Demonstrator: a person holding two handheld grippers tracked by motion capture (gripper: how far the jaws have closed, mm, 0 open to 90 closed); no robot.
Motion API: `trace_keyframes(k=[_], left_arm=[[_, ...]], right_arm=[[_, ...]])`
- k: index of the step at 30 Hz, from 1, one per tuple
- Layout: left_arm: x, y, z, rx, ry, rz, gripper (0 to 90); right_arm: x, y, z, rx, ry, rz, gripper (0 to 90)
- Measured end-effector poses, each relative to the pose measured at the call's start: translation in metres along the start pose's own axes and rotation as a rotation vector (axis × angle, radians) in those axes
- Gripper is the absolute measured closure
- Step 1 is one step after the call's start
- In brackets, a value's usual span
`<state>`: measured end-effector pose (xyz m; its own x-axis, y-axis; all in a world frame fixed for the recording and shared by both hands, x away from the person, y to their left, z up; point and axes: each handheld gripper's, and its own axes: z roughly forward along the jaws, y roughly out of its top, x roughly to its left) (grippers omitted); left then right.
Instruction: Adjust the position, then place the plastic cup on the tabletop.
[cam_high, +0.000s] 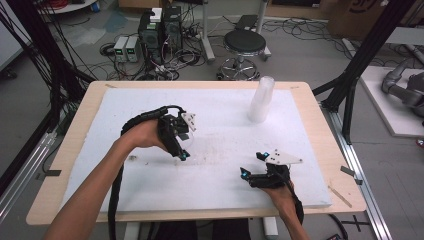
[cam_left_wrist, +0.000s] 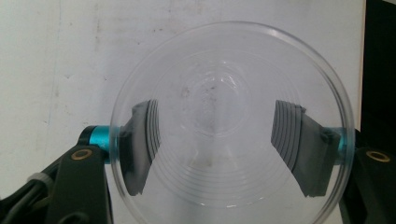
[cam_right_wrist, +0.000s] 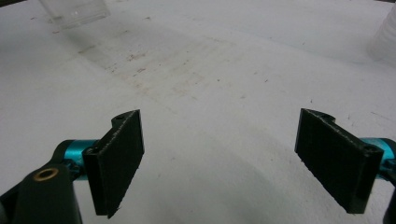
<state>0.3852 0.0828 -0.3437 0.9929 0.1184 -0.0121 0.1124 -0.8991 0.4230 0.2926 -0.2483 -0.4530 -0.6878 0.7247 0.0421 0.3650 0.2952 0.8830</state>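
Left gripper (cam_high: 184, 150) sits a bit left of the middle of the white board (cam_high: 150, 187), roughly 9 o'clock from board centre, pointing down, with a clear plastic cup (cam_left_wrist: 231, 123) pinched between its jaws. In the left gripper view the camera looks straight into the cup's mouth: round rim facing the lens, grey pads (cam_left_wrist: 299, 144) seen through the wall at 3 and 9 o'clock, pressed against the outside of the cup, white board visible through the bottom. In the high view the cup is hard to make out, just a faint clear shape at the jaw tips close to the board surface; cannot tell if its base touches the board. Right gripper (cam_high: 251, 165) is at about 5 o'clock from board centre, near the front edge, well apart from the left one, jaws spread wide with nothing between them; in the right gripper view (cam_right_wrist: 219, 161) bare board shows between the pads. Same view shows the bottom of the held cup (cam_right_wrist: 74, 11) at 11 o'clock, far off. A stack of clear cups (cam_high: 261, 100) stands upright at about 1 o'clock on the board, well clear of both grippers. Board lies on a wooden table (cam_high: 327, 150).
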Motion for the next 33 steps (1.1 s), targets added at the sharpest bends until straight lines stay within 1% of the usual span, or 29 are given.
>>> trace_keyframes(k=[2,6,11,16,17,18,19,22,24,25,27,28,30,33], left_arm=[[0.000,0.000,0.000,0.005,0.001,-0.006,32.3],[0.001,-0.001,0.001,0.013,0.005,-0.006,32.4],[0.001,0.002,0.004,0.018,0.008,0.004,32.4],[0.003,0.005,0.005,0.022,0.008,0.003,32.5],[0.003,0.005,0.006,0.022,0.007,-0.006,32.5],[0.003,0.005,0.006,0.022,0.007,-0.006,32.5],[0.004,0.006,0.006,0.024,0.011,0.003,32.5],[0.005,0.006,0.006,0.023,0.014,0.002,32.5],[0.006,0.006,0.008,0.024,0.015,-0.008,32.5],[0.007,0.007,0.009,0.032,0.017,-0.007,32.5],[0.008,0.007,0.010,0.033,0.020,-0.007,32.4],[0.008,0.007,0.011,0.034,0.019,-0.015,32.4],[0.011,0.008,0.013,0.040,0.023,-0.010,32.3],[0.015,0.007,0.019,0.047,0.019,-0.031,32.3]], right_arm=[[0.000,0.000,0.000,0.001,-0.001,-0.003,15.3],[0.001,0.000,0.000,0.006,-0.001,-0.001,15.3],[0.001,0.000,0.001,0.005,-0.002,-0.016,15.3],[0.001,-0.001,0.000,0.006,0.000,-0.010,15.3],[0.002,-0.001,0.000,0.004,0.001,-0.007,15.3],[0.002,-0.001,0.000,0.004,0.001,-0.007,15.3],[0.002,-0.001,0.000,0.006,0.004,-0.007,15.3],[0.001,-0.001,0.000,0.009,0.004,-0.005,15.3],[0.001,0.000,0.001,0.010,0.005,-0.005,15.3],[0.001,0.000,0.001,0.010,0.006,-0.006,15.3],[0.001,0.000,0.001,0.009,0.007,-0.011,15.3],[0.001,0.000,0.001,0.009,0.008,-0.010,15.3],[0.001,0.000,0.001,0.014,0.009,-0.006,15.3],[0.000,0.000,0.001,0.017,0.011,-0.011,15.3]])
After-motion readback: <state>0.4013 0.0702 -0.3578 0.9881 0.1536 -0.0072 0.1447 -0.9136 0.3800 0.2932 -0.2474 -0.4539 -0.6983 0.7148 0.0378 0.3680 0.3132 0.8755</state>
